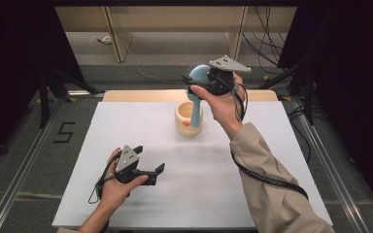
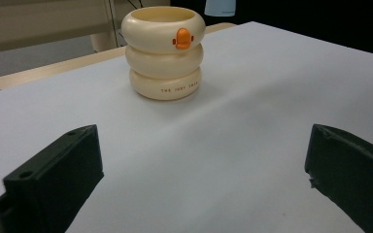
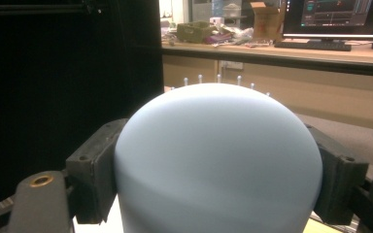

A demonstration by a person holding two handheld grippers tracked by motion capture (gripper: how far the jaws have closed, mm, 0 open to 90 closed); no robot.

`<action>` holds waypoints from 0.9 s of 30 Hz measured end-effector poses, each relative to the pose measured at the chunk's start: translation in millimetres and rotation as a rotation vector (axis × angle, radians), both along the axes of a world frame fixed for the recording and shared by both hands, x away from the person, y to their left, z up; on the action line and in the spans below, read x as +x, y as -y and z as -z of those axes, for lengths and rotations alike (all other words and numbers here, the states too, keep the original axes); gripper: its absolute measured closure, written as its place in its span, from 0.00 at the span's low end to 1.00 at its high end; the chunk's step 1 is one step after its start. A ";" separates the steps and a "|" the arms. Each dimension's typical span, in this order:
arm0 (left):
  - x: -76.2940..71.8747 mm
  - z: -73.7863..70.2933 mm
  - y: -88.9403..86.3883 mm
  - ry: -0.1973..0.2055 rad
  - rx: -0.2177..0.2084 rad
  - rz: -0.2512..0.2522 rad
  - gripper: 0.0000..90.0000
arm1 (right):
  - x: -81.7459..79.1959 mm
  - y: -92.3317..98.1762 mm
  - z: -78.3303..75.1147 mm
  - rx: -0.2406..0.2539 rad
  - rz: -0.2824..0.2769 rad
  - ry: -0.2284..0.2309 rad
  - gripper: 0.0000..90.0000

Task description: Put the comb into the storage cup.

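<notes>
Right gripper [image 1: 197, 83] is clamping the blue hairbrush [image 1: 197, 77] by its head, both jaws pressing its sides, handle hanging down into the cream ringed cup [image 1: 188, 121] at the white table's [image 1: 199, 194] far middle. Left gripper [image 1: 156, 174] is resting near the front edge, jaws wide, holding nothing

Bench [image 1: 141, 204]: white top on a light wooden edge [image 1: 141, 95], standing on grey carpet [image 1: 24, 160] marked with a black "5" [image 1: 64, 132], with metal rails [image 1: 17, 172] running along both sides. Surround: black curtains [image 1: 14, 63] to left and right, a tripod [image 1: 46, 87] at the left, loose cables [image 1: 264, 43] on the floor at the back right, and pale wooden furniture [image 1: 119, 34] behind. Farther room, seen in the right gripper view: a long desk [image 3: 291, 51] carrying a monitor [image 3: 340, 17], a keyboard [image 3: 315, 45], a cardboard box [image 3: 264, 14] and clutter [image 3: 199, 31].
</notes>
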State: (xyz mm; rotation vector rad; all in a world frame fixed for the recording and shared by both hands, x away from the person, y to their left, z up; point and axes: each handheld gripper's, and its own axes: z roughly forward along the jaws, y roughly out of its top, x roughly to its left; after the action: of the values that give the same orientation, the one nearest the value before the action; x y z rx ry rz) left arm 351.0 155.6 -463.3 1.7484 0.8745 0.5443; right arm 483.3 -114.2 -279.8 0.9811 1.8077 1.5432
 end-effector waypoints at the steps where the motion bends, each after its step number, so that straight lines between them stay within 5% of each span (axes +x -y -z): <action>1: 0.0 0.0 0.0 0.000 -0.001 -0.001 0.00 | 0.2 0.0 -0.4 0.000 0.001 0.001 0.23; 27: 0.2 -0.3 -0.4 -0.002 -0.007 0.003 0.00 | 10.3 -1.0 -1.4 0.013 0.020 0.022 0.23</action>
State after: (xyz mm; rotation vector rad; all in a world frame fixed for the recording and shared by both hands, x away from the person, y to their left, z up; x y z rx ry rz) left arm 351.2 156.0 -463.0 1.7444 0.8738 0.5369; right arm 493.5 -113.2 -278.3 0.9816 1.7693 1.5494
